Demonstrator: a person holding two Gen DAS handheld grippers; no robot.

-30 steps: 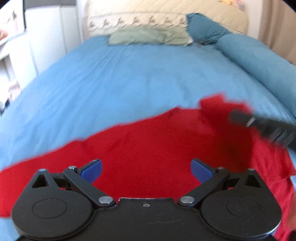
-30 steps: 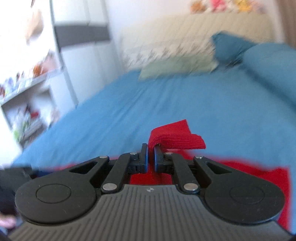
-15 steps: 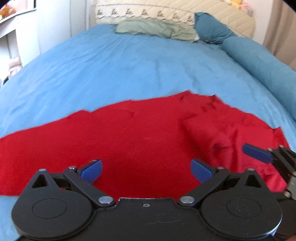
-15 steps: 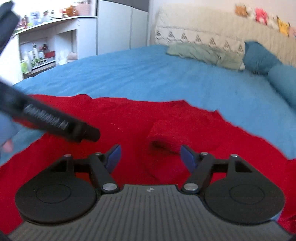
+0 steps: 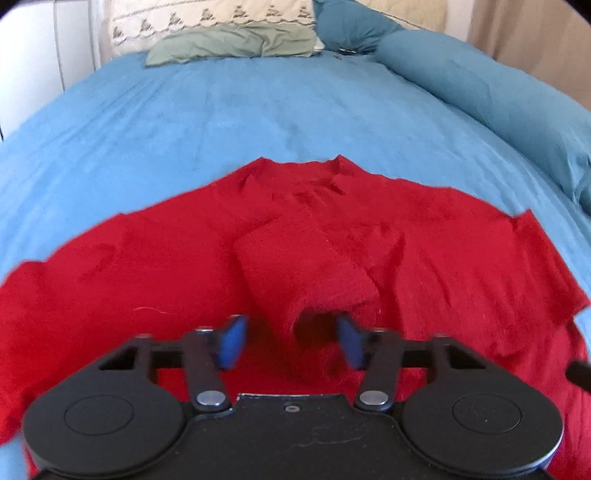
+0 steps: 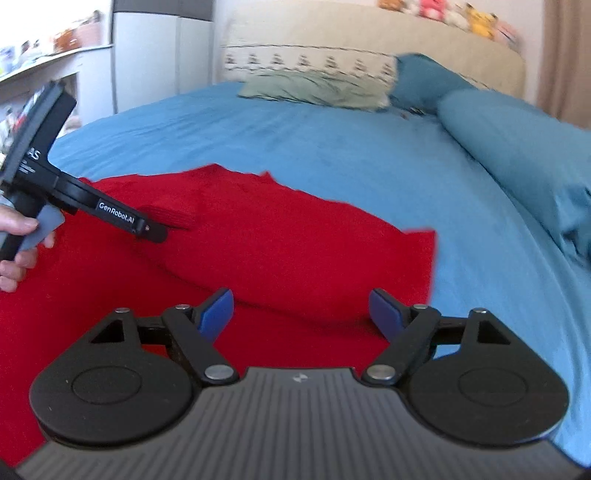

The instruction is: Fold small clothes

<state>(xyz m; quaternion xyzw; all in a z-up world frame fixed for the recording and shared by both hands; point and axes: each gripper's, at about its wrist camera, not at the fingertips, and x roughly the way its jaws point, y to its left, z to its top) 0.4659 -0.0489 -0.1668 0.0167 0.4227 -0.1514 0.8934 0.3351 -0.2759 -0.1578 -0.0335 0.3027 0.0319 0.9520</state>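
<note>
while you hold both tools low over the bed, the red garment (image 5: 424, 258) lies spread across the blue bedsheet (image 5: 258, 118), wrinkled near its far edge. one sleeve (image 5: 306, 273) is folded inward over the body of the cloth, and its cuff end sits right between the blue pads of your left gripper (image 5: 290, 341). those jaws stand partly apart, not pinching anything (the pads look close to the cuff, though blur makes contact hard to judge).

from the right wrist view, your right gripper (image 6: 301, 312) hovers with jaws spread wide over the garment's right-hand portion, near the edge where red meets blue sheet; nothing is between its pads. the left gripper shows there too, at the left, angled down onto the cloth, with your left hand (image 6: 16, 240) wrapped around its grip.

at the head of the bed lie a green pillow (image 5: 236, 44), a cream patterned pillow (image 5: 207, 16) behind it, and a long teal bolster (image 5: 480, 92) along the right side.
</note>
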